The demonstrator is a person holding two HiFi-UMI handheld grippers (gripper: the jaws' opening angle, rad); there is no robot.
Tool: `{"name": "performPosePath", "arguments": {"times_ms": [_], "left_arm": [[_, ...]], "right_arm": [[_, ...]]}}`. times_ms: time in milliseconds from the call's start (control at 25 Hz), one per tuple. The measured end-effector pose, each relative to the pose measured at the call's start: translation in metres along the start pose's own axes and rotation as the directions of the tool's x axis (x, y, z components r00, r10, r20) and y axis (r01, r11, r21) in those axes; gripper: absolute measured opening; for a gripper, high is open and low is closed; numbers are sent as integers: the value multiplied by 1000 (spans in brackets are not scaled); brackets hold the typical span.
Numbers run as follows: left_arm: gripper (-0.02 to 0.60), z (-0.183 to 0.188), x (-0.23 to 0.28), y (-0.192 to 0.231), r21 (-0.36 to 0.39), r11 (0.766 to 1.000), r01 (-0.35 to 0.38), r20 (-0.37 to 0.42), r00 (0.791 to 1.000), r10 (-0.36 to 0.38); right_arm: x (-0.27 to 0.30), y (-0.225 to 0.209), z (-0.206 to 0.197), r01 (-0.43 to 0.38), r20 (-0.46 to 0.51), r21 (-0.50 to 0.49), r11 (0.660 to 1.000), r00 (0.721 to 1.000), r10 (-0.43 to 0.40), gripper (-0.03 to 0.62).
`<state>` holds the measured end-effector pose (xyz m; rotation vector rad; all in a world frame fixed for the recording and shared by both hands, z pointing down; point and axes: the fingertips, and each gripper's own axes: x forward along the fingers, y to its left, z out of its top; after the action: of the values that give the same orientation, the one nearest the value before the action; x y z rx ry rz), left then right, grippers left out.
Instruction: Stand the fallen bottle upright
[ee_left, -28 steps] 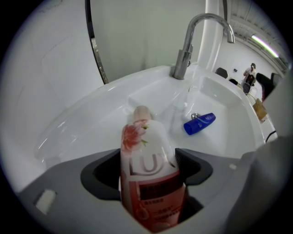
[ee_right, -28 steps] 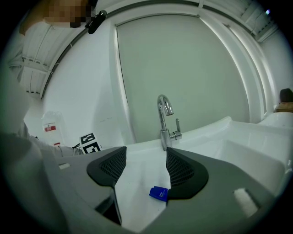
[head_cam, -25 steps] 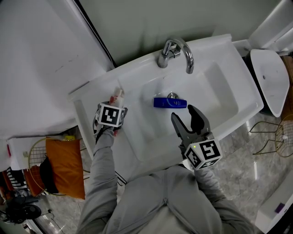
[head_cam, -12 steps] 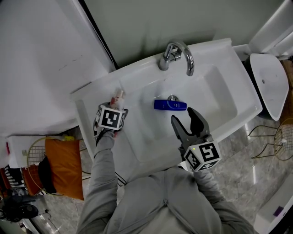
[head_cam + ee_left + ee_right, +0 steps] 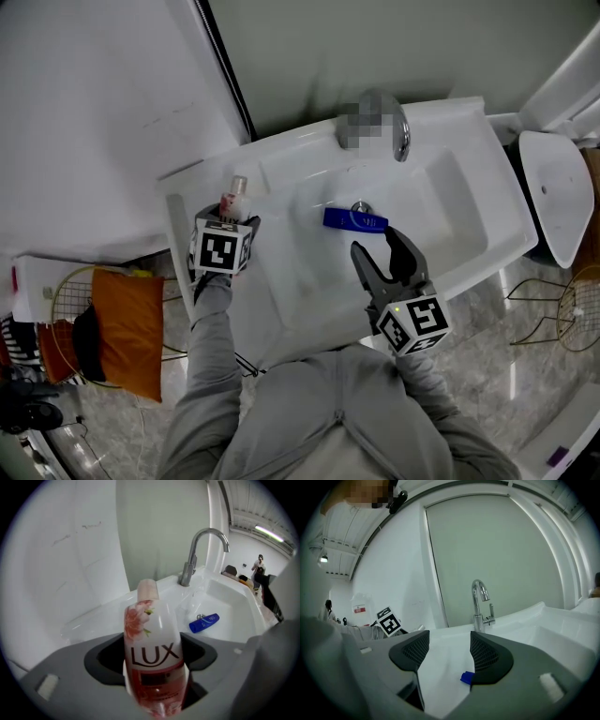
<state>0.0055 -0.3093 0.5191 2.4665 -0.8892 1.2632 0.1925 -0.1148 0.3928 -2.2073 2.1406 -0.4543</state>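
A pink LUX bottle [image 5: 152,639] with a pale cap sits between the jaws of my left gripper [image 5: 152,660], which is shut on its lower body. In the head view that bottle [image 5: 232,197] pokes out past the left gripper [image 5: 228,220] over the sink's left ledge. A blue bottle [image 5: 355,220] lies on its side in the basin by the drain, also seen as the blue bottle [image 5: 204,623] and as a blue bottle corner [image 5: 467,677]. My right gripper [image 5: 375,242] hovers open just in front of it, and nothing is between the fingers of the right gripper [image 5: 444,651].
The white sink [image 5: 469,169] has a chrome faucet [image 5: 197,550] at its back rim, against the wall. A white toilet [image 5: 558,187] stands to the right. An orange cushion [image 5: 127,328] and wire racks lie on the floor at left.
The left gripper has tipped the pink bottle steeper, its cap higher over the ledge. The head view has shifted a little. The right gripper and the blue bottle have stayed put.
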Motion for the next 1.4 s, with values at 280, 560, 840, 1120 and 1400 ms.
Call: {"name": "performPosePath", "arguments": {"times_ms": [280,560,840,1120,1400], "left_arm": [[393,-2,-34,11,-46,998,-45,64,997,48],[390,-12,-62,19,-94,992,-82,111,990,92],[388,-6,-97,26,-134,983,-122,203,968,148],[387,10,-136,42,-199,969,-144,328,922,204],[387,36,-155,68,-240,954,-179,431,861,270]], "right_arm": [[4,20,0,-64,-5,-15,998,998,64,275],[4,40,0,-125,-13,-36,991,992,125,275],[-1,54,0,-163,-14,-46,986,987,163,275],[-3,68,0,-202,-17,-55,978,979,201,275],[3,76,3,-214,-19,-69,974,977,213,275]]}}
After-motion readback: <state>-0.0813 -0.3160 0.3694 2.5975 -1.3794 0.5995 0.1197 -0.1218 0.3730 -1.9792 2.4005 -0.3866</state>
